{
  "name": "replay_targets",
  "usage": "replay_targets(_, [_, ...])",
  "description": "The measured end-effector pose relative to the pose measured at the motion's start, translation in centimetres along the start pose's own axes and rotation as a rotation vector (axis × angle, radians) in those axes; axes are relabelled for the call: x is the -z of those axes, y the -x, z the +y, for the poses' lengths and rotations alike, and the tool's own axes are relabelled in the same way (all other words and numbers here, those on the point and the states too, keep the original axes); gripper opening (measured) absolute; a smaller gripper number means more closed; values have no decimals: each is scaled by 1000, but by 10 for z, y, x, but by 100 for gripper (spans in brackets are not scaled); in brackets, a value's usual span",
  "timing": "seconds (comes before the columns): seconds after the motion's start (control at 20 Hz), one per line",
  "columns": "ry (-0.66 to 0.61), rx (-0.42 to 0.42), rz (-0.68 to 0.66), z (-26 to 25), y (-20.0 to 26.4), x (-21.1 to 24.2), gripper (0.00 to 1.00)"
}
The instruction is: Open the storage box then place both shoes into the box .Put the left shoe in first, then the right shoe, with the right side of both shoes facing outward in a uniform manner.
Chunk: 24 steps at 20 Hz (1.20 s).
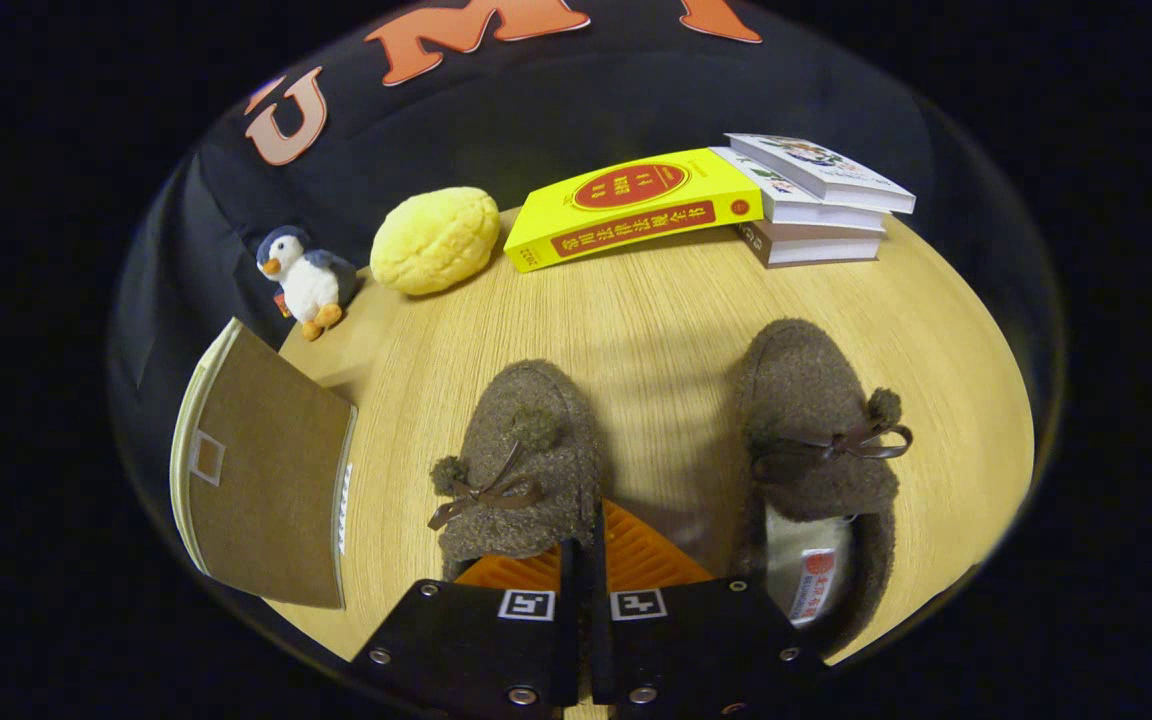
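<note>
Fingers (591,560) together, clamping rim of left shoe (521,465), lower centre | right shoe (816,440) beside, apart | storage box (261,470) lower left | books (816,200) top right | surface (656,300)

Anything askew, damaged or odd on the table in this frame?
Nothing damaged or spilled. The yellow book leans tilted against the book stack rather than lying flat. The gripper is closed on the left shoe's edge; the right shoe sits upright.

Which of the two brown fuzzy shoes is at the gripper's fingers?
The brown fuzzy shoe nearer the storage box: the gripper looks shut on its heel rim. The other brown shoe lies apart, untouched.
</note>
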<state>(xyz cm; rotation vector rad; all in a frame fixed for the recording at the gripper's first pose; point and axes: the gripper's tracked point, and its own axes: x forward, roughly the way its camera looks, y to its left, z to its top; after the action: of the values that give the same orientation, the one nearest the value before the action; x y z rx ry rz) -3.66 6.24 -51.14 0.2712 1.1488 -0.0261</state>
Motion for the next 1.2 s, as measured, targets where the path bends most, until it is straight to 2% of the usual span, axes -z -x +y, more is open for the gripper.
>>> replay_targets(0.25, [-28, -91, -20, 47, 41, -22, 5])
replay_targets(0.7, [34, -262, -124, 187, 115, -73, 5])
replay_targets(1.0, [64, -314, -103, 275, 120, -68, 5])
replay_targets(1.2, [47, -290, -49, 316, 103, -52, 5])
